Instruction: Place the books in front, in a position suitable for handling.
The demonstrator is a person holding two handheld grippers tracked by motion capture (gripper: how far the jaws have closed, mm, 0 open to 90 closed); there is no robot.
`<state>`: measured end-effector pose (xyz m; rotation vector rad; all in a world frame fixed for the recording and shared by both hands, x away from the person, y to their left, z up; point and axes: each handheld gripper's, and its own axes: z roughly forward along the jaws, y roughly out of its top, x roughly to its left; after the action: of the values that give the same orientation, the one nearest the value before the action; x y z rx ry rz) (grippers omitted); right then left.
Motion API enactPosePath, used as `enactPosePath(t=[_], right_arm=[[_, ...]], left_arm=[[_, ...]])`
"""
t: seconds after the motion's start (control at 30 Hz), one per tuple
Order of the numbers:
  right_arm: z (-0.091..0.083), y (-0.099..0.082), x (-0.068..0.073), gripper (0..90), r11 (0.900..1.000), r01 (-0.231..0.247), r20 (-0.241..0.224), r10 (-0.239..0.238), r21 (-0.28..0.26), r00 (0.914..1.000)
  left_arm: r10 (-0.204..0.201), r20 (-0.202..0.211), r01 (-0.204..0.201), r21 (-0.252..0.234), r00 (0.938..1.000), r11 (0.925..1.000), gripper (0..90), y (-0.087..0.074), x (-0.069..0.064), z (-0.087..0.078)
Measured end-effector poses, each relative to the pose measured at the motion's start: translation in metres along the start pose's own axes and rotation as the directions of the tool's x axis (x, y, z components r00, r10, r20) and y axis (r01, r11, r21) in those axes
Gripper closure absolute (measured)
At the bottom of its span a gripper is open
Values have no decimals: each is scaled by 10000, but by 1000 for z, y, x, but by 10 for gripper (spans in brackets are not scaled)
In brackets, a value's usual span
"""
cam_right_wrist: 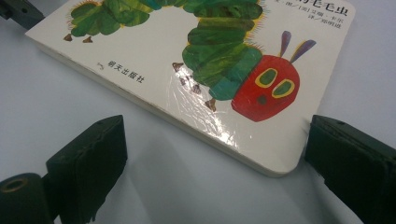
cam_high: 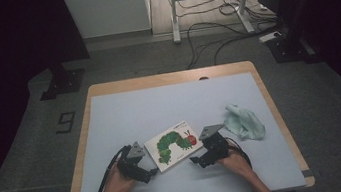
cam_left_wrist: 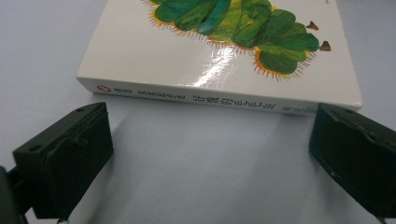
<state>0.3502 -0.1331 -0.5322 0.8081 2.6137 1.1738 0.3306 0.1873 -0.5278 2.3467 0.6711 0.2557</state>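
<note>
The board book (cam_high: 174, 144) lies flat and closed on the desk (cam_high: 125, 115), well short of the crumpled cloth (cam_high: 244, 122), with your left claw (cam_high: 150, 172) at its spine side and your right claw (cam_high: 196, 161) at the rounded corner under the caterpillar's red head, both spread wide and holding nothing. It looks stiff, fairly light and thick-paged, but the glossy cover should be slippery, so pads set flat on top would probably skid. Better to take it across its thickness at the spine (cam_left_wrist: 201, 99) or the page edge (cam_right_wrist: 196, 128), one jaw eased beneath.
</note>
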Motion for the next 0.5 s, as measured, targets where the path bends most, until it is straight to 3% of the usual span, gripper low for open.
enactPosePath(t=[0.3,0.5], right_arm=[[2,2,-2,40,10000,53,-102,-54,-67,9999],[4,5,0,41,9997,229,45,-229,-27,9997]], left_arm=[[302,335,-303,21,9990,9995,0,1,-6,1],[205,252,-206,28,9995,9998,0,0,-13,1]])
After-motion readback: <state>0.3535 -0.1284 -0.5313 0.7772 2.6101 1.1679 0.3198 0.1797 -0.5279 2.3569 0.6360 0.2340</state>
